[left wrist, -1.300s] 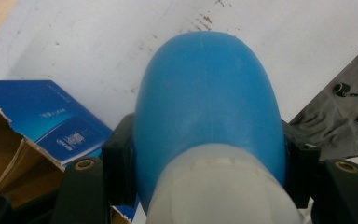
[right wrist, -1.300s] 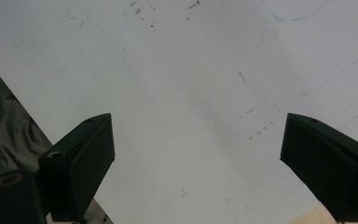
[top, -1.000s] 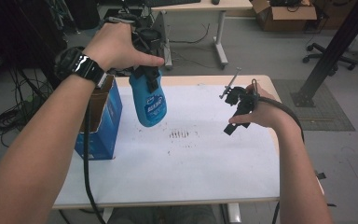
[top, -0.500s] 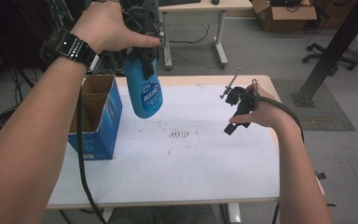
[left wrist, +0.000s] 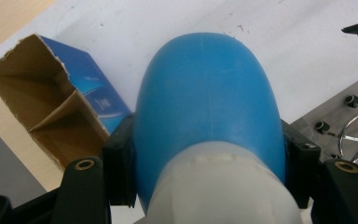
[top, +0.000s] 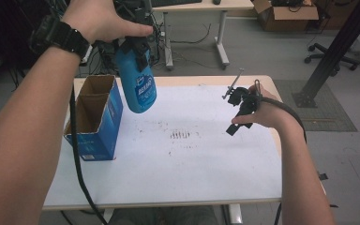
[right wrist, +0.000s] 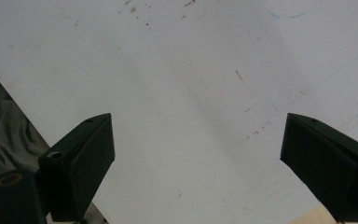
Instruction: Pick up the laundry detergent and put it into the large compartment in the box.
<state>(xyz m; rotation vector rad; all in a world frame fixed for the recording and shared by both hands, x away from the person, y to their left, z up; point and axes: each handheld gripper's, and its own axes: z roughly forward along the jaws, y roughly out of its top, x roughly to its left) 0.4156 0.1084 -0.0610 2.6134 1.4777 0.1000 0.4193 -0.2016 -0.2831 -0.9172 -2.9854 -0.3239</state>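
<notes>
The left gripper [top: 138, 49] is clamping a blue bottle [top: 139, 89] near its white neck, its jaws pressing on either side, and the bottle is hanging bottom-down in the air well above the table [top: 178, 187]. A blue cardboard box [top: 93, 119] with two open compartments is sitting below the gripper and off to its outer side. The right gripper [top: 242, 108] is hovering over the far right part of the table with its jaws spread wide and nothing between them.

The grip is sitting high on a rounded, smooth body, so the bottle is likely to swing or slip through if the hand is jerking or tilting. If it is heading for the box, the compartments are looking narrow, and a bottle coming down off-centre could be catching the divider or tipping the light box over.

The tabletop is white and scuffed with dark specks. Behind it a grey floor is running out to desks, cables, a carton and an office chair
</notes>
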